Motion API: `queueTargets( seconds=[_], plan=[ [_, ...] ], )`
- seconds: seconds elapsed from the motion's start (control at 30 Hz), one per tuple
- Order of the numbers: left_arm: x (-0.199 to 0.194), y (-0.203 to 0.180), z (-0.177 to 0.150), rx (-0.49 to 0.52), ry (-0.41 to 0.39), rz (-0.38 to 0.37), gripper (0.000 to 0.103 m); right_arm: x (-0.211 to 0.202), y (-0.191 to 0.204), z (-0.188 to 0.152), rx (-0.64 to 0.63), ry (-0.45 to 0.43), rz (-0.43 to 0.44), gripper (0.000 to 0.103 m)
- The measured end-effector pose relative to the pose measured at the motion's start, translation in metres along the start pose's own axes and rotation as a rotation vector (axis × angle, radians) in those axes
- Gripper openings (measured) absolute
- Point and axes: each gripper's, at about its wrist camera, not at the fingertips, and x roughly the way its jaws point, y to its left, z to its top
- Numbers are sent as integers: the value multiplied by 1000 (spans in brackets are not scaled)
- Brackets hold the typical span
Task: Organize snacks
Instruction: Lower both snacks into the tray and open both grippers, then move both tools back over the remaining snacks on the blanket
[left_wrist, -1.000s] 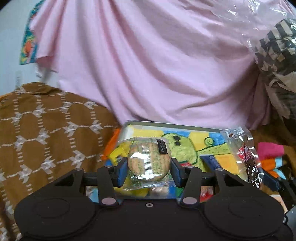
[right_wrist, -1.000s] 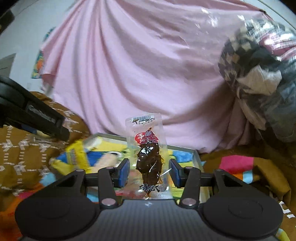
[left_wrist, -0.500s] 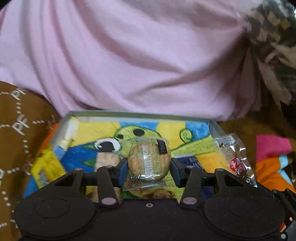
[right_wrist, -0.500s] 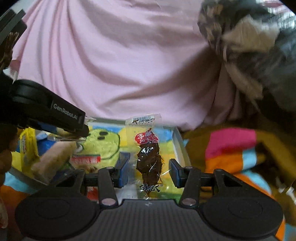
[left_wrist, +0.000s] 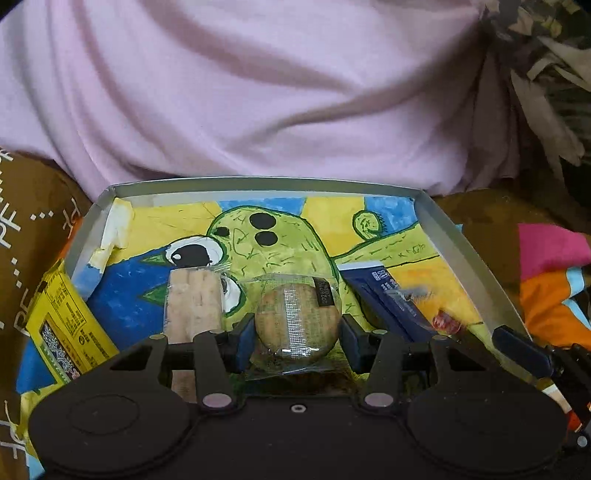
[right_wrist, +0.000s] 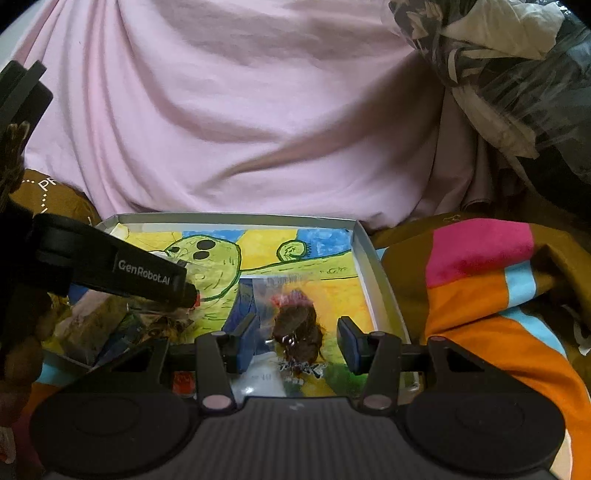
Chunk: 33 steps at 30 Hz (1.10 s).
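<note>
- Left gripper (left_wrist: 297, 334) has its jaws closed on the round wrapped biscuit (left_wrist: 295, 321), low over the painted tray (left_wrist: 465, 251).
- Right gripper (right_wrist: 297, 345) jaws have just been opening; the dark snack packet (right_wrist: 297, 334) is blurred between them, pads apart from it, over the tray's right side.

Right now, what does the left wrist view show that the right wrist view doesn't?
Left wrist only: the left gripper shut on a round biscuit packet, and a yellow packet at the tray's left edge.
Right wrist only: the dark snack packet between the right gripper's jaws, which have just been opening, pads clear of it.
Both: the painted tray, blue packet and pink cloth.
</note>
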Motion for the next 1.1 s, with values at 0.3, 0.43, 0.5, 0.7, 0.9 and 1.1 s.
queueTargets(
  seconds=[0.3,0.43,0.5,0.7,0.9,1.1],
  plan=[
    [-23,1,-2,-19,-34,14,78,-15,-4,1,2,-17,9,86],
    [-38,5,-4,-50,-61,31,87,-24,-1,3,-10,-32,18,92],
    [-47,8,-4,-78,-80,41,96,-28,1,4,-8,-39,15,98],
    [-74,12,-5,-112,-153,86,102,-41,3,11,-5,-61,9,103],
    [-97,15,-5,-118,-185,115,102,-52,5,16,6,-75,20,103],
    [-121,16,-8,-109,-202,143,102,-66,6,22,9,-96,30,103]
  ],
)
